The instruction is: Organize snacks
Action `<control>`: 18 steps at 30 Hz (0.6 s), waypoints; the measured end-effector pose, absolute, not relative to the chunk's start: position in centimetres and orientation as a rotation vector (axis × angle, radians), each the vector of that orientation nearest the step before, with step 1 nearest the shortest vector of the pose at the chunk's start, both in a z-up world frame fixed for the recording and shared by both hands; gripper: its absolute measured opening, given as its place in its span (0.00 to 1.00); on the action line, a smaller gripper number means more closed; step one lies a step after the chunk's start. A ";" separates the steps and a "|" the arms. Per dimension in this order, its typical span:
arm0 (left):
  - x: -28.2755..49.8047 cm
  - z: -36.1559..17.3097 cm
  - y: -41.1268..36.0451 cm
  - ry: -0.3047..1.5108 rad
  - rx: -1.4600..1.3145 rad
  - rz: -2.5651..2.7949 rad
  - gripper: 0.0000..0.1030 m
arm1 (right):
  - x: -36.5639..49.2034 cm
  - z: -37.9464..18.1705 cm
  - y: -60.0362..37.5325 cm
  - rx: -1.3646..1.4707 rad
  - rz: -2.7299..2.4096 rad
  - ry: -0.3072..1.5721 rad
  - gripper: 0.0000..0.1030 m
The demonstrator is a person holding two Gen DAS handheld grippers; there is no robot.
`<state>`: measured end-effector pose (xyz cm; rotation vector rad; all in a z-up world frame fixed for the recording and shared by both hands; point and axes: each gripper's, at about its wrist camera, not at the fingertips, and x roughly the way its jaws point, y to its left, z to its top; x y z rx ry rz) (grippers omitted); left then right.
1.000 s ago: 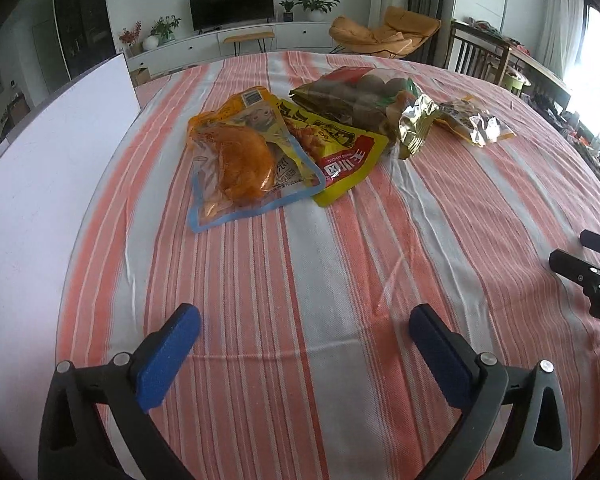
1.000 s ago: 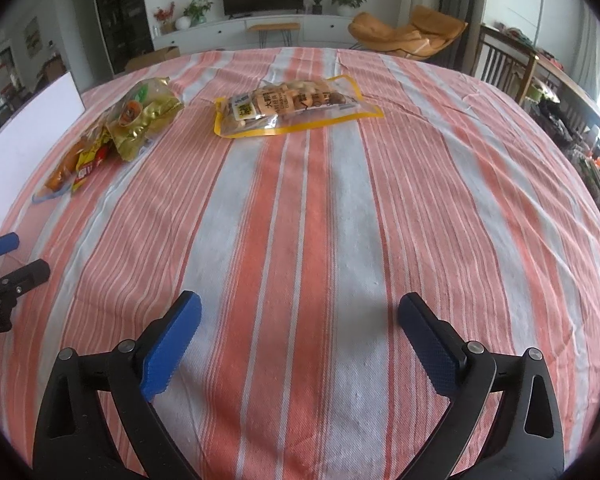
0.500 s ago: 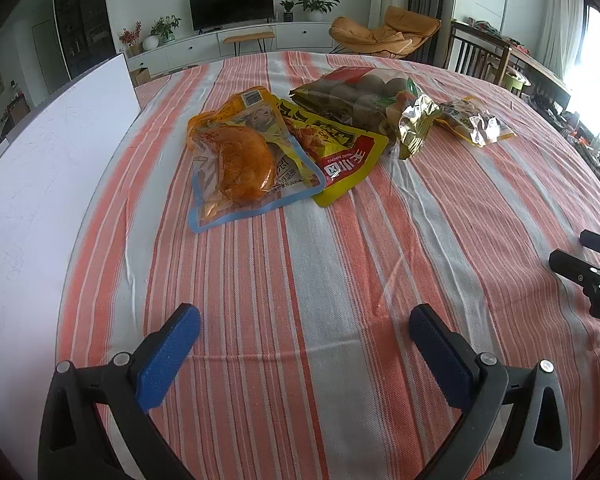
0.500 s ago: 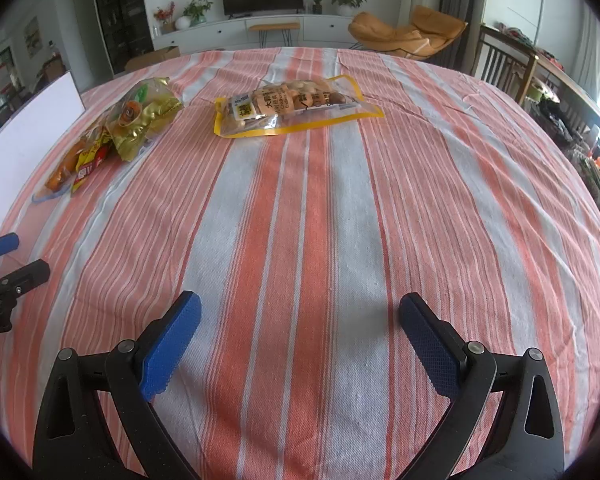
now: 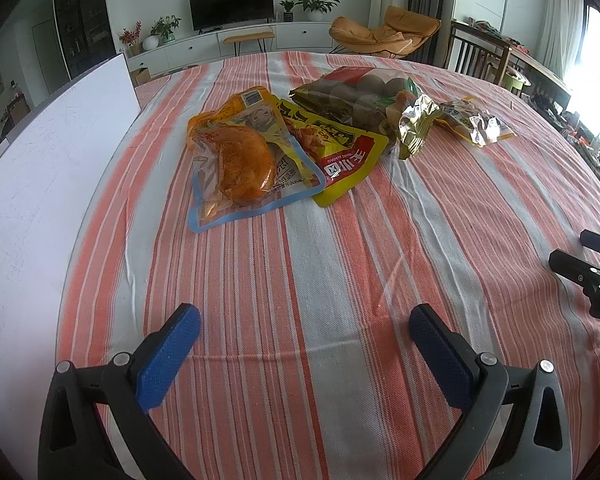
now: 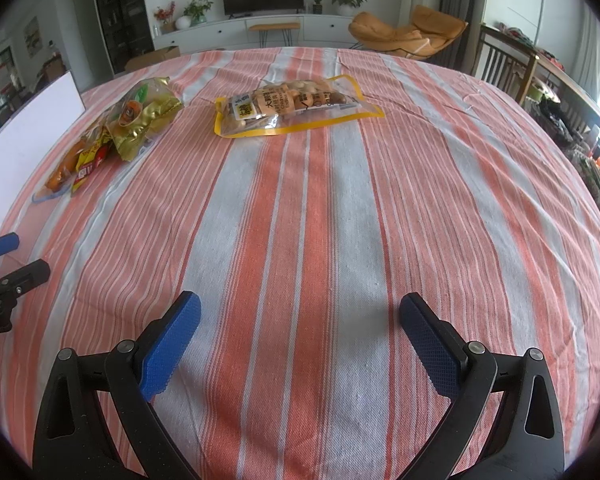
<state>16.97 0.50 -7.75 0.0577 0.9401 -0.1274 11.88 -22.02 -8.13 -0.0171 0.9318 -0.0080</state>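
Note:
Several snack packs lie on the striped tablecloth (image 5: 300,280). In the left wrist view a clear pack with an orange chicken piece (image 5: 244,160) overlaps a yellow-red pack (image 5: 340,152); behind them lie a bag of brown balls with a gold end (image 5: 364,100) and a small yellow-bordered pack (image 5: 472,120). In the right wrist view that yellow-bordered nut pack (image 6: 292,106) lies apart at the far middle, the pile (image 6: 132,128) at far left. My left gripper (image 5: 304,324) is open and empty, well short of the pile. My right gripper (image 6: 300,312) is open and empty over bare cloth.
A white board (image 5: 40,184) stands along the table's left edge. Wooden chairs (image 6: 508,68) stand at the far right. Each gripper shows at the other view's side edge, the right one (image 5: 588,272) and the left one (image 6: 4,260).

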 end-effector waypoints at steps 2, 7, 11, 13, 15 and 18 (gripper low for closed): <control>17.0 -7.8 0.5 0.940 0.058 -0.127 1.00 | 11.8 -8.1 -22.0 -0.017 -0.008 0.932 0.98; 17.0 -7.8 0.5 0.940 0.058 -0.127 1.00 | 11.9 -8.1 -22.0 -0.017 -0.008 0.932 0.98; 17.0 -7.8 0.5 0.940 0.058 -0.127 1.00 | 11.8 -8.1 -22.0 -0.016 -0.008 0.932 0.98; 17.0 -7.7 0.5 0.943 0.057 -0.128 1.00 | 11.8 -8.1 -22.0 -0.016 -0.009 0.932 0.99; 17.7 -7.3 0.6 0.998 0.051 -0.138 1.00 | 11.9 -8.1 -22.0 -0.016 -0.008 0.932 0.99; 19.0 -5.1 1.8 0.985 -0.048 -0.167 1.00 | 11.9 -8.1 -22.0 -0.016 -0.008 0.932 0.99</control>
